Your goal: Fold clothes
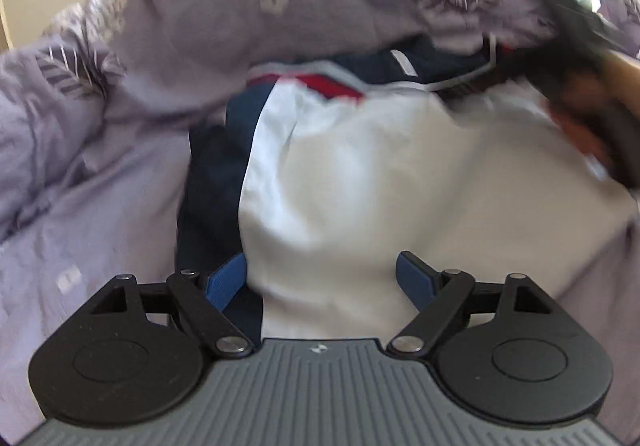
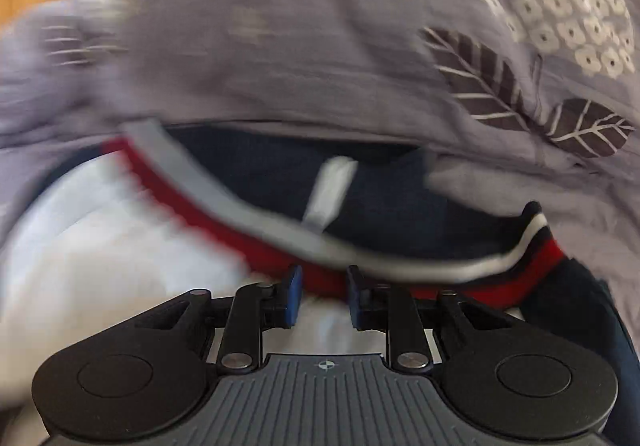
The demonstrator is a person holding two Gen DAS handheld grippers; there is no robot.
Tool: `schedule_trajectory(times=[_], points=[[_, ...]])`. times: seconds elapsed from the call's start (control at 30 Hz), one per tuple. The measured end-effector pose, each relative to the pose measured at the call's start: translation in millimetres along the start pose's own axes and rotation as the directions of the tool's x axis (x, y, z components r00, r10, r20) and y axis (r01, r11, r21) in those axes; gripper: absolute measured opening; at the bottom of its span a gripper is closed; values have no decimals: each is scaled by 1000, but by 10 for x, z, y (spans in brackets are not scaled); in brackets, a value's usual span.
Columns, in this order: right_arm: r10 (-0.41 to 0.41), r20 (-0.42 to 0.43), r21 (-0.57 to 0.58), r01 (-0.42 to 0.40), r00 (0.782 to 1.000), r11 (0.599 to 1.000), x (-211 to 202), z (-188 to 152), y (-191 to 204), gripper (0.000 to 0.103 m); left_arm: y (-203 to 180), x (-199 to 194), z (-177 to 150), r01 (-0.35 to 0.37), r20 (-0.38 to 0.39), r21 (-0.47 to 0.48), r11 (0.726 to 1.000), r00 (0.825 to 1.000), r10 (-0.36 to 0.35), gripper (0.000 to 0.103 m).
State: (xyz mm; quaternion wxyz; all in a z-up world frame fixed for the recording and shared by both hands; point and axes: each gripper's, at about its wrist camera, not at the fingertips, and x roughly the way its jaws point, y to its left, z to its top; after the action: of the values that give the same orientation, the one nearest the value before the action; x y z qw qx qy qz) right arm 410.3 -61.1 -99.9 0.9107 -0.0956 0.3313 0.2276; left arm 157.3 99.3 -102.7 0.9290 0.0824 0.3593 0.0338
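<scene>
**Me:** Looking through the left wrist view first. My left gripper (image 1: 320, 278) has its fingers wide apart, both blue pads (image 1: 226, 280) bare, nothing pinched. The white and navy jacket (image 1: 380, 174) lies on the lilac bedspread (image 1: 80, 174), its hem end nearest me, the white panel between my fingers but not clamped. At the far right a dark blurred shape is my other tool, I judge.

**Partner:** And the right side?

**Me:** Right wrist view: my right gripper (image 2: 322, 296) has its fingers close together with a narrow gap between them. The red collar band (image 2: 248, 242) crosses just past the tips. Blur hides whether the pads press on cloth, so I cannot tell if it is gripped.

**Partner:** How to do this step well?

**Me:** My judgement: bite the collar through both layers on the right before lifting, then close the left on the hem edge, not the middle of the panel. Lift both ends together, keeping the cloth taut so the fold lands square. Risk: pinching bedspread along with the jacket.
</scene>
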Motion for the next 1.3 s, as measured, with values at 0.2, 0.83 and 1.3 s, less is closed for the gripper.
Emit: schedule_trajectory(times=[0.2,0.83,1.3], points=[[54,201,104,-76,978,992,-615,-23,-26,54,187,-197,-123,-20,33,-39,999,999,22,85],[-75,53,81,70,996,994,-1471,-1570,246,69,-464,162,521,255,45,42,966,965,-257,86],[-41,95,122,30,995,992,-1416,-1670,154,70,-670,1378,1414,-9,32,79,997,999,6,90]])
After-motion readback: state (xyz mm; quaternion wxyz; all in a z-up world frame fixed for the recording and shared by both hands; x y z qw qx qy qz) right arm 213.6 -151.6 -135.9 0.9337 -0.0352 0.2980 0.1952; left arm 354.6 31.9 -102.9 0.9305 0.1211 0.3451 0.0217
